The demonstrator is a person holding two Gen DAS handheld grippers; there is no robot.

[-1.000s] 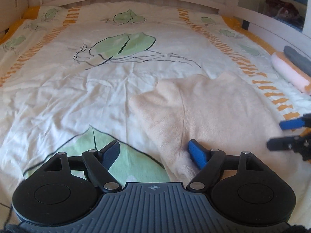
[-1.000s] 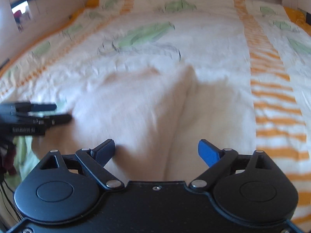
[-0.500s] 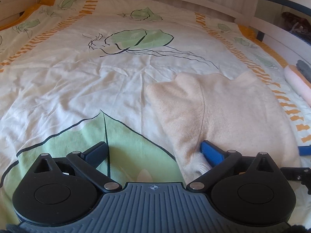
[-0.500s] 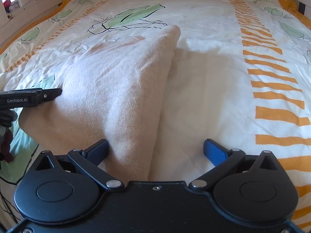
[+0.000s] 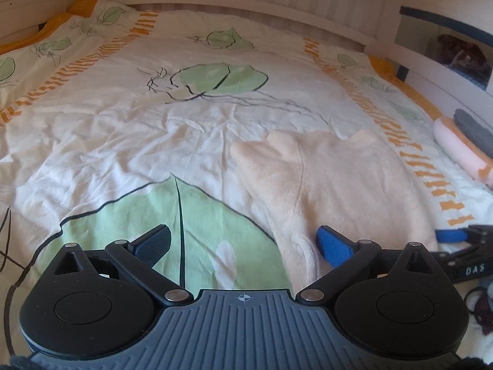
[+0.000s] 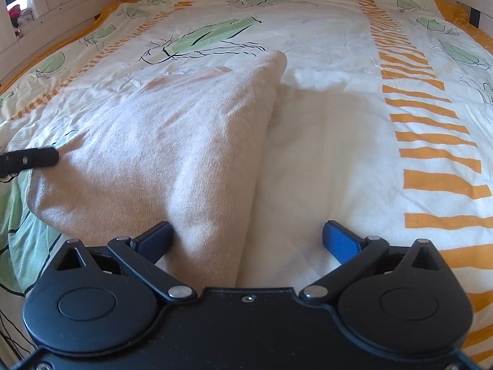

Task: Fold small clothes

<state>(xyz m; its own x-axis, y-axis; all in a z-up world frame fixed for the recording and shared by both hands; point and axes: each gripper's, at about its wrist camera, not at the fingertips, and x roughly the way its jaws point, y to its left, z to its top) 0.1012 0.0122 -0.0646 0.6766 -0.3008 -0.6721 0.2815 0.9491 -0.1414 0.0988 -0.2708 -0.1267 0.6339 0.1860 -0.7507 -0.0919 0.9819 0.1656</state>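
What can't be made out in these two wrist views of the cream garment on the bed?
- Cream garment: its near hem is hidden behind the left claw body in the left wrist view, and behind the right claw body in the right wrist view.
- What kind of garment: folded over, no telling.
- Dark items on the shelf: too small and dim.

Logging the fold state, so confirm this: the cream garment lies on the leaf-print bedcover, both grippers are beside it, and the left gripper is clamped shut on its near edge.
Not quite. The left gripper is open, not clamped: the left wrist view shows its jaws spread wide, gripping nothing. The cream garment does lie on the leaf-print bedcover, with the right gripper beside it too.
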